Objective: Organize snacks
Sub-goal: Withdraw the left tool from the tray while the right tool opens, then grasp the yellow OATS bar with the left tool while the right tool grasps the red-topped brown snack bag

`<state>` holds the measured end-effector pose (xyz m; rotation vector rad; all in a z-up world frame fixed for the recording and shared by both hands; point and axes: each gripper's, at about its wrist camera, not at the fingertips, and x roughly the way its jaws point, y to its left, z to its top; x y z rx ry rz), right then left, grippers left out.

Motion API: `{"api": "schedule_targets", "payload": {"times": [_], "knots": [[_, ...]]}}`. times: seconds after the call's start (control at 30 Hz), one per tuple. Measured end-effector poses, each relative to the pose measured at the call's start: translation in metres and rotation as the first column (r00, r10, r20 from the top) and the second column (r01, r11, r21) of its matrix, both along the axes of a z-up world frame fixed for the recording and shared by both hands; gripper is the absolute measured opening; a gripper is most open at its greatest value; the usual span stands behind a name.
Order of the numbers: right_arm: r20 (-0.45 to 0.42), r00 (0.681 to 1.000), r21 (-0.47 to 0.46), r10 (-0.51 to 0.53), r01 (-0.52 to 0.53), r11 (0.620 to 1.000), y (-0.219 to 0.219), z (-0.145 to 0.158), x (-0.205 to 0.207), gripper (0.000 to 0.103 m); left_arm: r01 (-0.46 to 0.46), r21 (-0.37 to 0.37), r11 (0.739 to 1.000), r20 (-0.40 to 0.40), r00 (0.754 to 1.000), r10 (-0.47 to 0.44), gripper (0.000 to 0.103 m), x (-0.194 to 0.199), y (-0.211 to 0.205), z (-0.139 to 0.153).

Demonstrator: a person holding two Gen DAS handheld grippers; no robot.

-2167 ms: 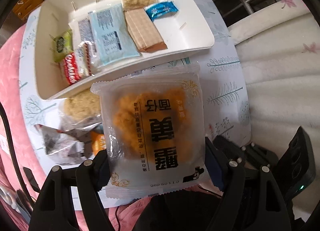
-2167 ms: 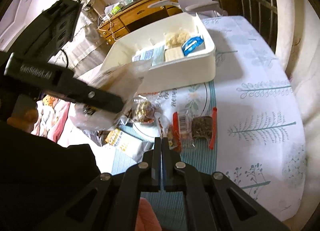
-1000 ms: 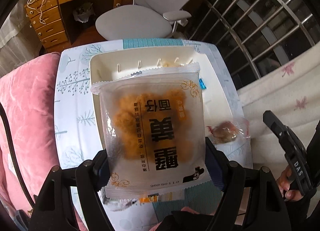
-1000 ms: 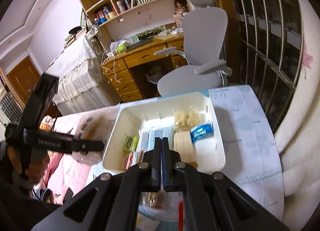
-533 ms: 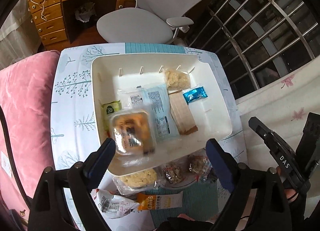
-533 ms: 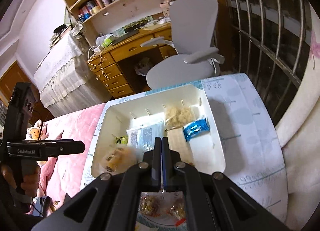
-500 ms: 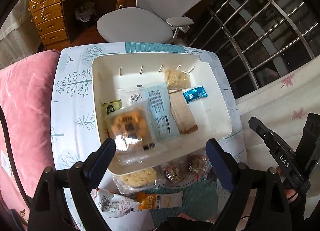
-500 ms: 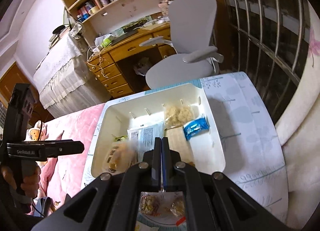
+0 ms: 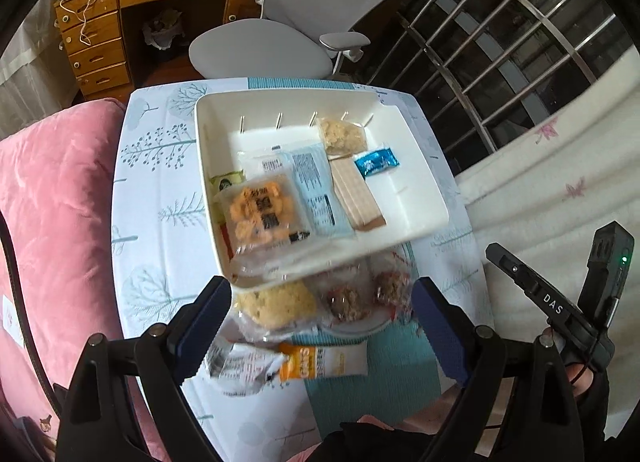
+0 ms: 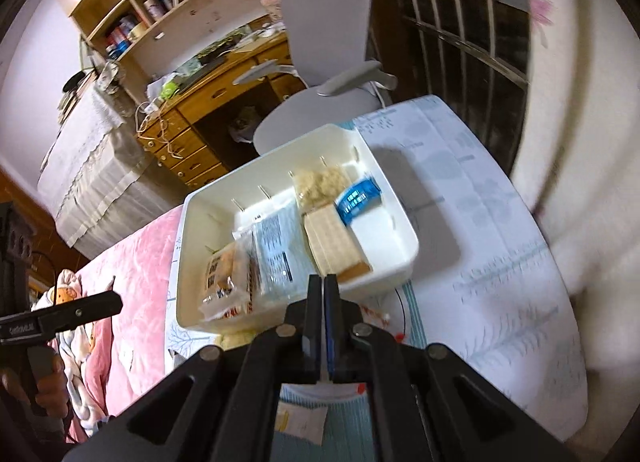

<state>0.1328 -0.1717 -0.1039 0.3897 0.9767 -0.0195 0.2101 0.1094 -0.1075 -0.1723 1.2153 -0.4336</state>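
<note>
Looking down from the left wrist view, the pink blanket (image 9: pixel 56 198) is off on the far left, then the tree-print tablecloth (image 9: pixel 152 190), and sitting on it is the white bin (image 9: pixel 424 198). Inside the bin, going left to right: a green packet (image 9: pixel 226 182) tucked by the left wall, the orange snack pack (image 9: pixel 262 212) lying flat on top of other stuff at the front-left corner, a light blue packet (image 9: pixel 316 190), a tan wafer bar (image 9: pixel 354 196), and a small blue wrapper (image 9: pixel 376 162), with a crumbly clear-bagged snack (image 9: pixel 340 136) behind those. The left gripper (image 9: pixel 320 318) hangs above the bin's near edge, spread wide with nothing in it. Under it on the cloth there's a pale crumbly cake pack (image 9: pixel 276 304), two brown ball snacks (image 9: pixel 362 296), and an orange sachet (image 9: pixel 320 362). The right gripper (image 10: pixel 323 302) is pinched fully together, empty, over the bin's near wall.
</note>
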Motion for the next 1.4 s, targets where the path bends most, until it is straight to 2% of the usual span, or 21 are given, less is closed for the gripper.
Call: {"api": "schedule_targets", "payload": {"times": [0.17,0.33,0.53,0.67,0.83,1.0,1.13,1.27,1.4], "knots": [[-0.031,0.997,0.033,-0.075,0.076,0.997,0.000,-0.005,-0.030,0.023,0.020,0.004,1.000,0.000,1.000,-0.020,0.091,-0.025,0.010,-0.002],[-0.097,0.983,0.056,-0.156,0.162,0.985,0.000,-0.017,-0.056,0.028,0.038,0.004,0.999,-0.022,0.999,-0.038,0.091,-0.048,0.018,-0.011],[-0.167,0.967,0.078,-0.192,0.207,0.975,0.000,-0.035,-0.083,0.035,0.033,0.013,0.999,-0.066,0.997,-0.032,0.091,-0.068,0.023,-0.027],[-0.216,0.959,0.076,-0.183,0.204,0.976,0.004,-0.051,-0.093,0.042,0.027,0.021,0.999,-0.094,0.995,-0.025,0.091,-0.079,0.023,-0.035],[-0.281,0.949,0.038,-0.144,0.161,0.986,0.007,-0.071,-0.098,0.045,0.027,0.040,0.999,-0.125,0.992,-0.021,0.091,-0.092,0.015,-0.047],[-0.330,0.940,0.025,-0.087,0.101,0.995,0.002,-0.091,-0.097,0.045,-0.025,0.052,0.998,-0.179,0.983,0.034,0.091,-0.099,0.007,-0.060],[-0.336,0.941,0.006,-0.044,0.049,0.999,-0.010,-0.097,-0.089,0.045,-0.112,0.090,0.990,-0.241,0.962,0.131,0.091,-0.099,0.001,-0.075],[-0.328,0.944,-0.026,0.031,-0.042,0.999,-0.017,-0.101,-0.081,0.045,-0.208,0.112,0.972,-0.325,0.917,0.234,0.091,-0.103,-0.006,-0.096],[-0.325,0.936,-0.065,0.135,-0.164,0.984,-0.024,-0.106,-0.071,0.045,-0.291,0.121,0.949,-0.353,0.881,0.315,0.091,-0.110,-0.017,-0.109]]}}
